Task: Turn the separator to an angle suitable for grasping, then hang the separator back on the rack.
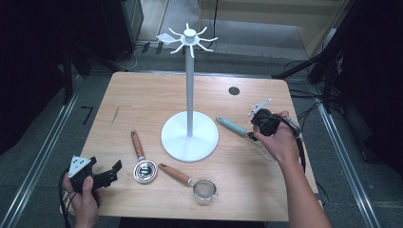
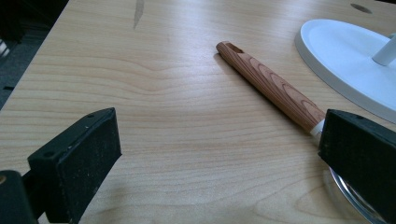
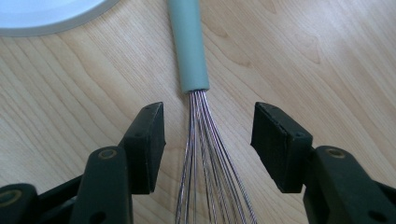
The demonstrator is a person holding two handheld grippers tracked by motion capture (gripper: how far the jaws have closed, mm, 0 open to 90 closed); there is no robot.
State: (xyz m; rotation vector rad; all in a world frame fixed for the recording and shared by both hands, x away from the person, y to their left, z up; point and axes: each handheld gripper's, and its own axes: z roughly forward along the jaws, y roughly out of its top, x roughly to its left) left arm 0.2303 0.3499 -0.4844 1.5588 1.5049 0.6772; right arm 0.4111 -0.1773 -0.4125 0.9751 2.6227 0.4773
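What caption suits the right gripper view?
Open hand-held gripper straddling the wires of a whisk lying on the wooden table.

Both black claws, left claw [image 1: 108, 175] and right claw [image 1: 259, 127], carry grey three-cornered plates and trailing black cables.

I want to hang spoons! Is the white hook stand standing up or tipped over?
Standing up. The white hook stand sits flat on its round base on the table, pole straight up.

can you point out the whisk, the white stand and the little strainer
whisk [image 3: 188, 46]: right gripper view, on its pale green handle
white stand [image 1: 189, 140]: high view, on the bare round base, in front of the pole
strainer [image 1: 205, 188]: high view, on the mesh bowl at the end of its wooden handle
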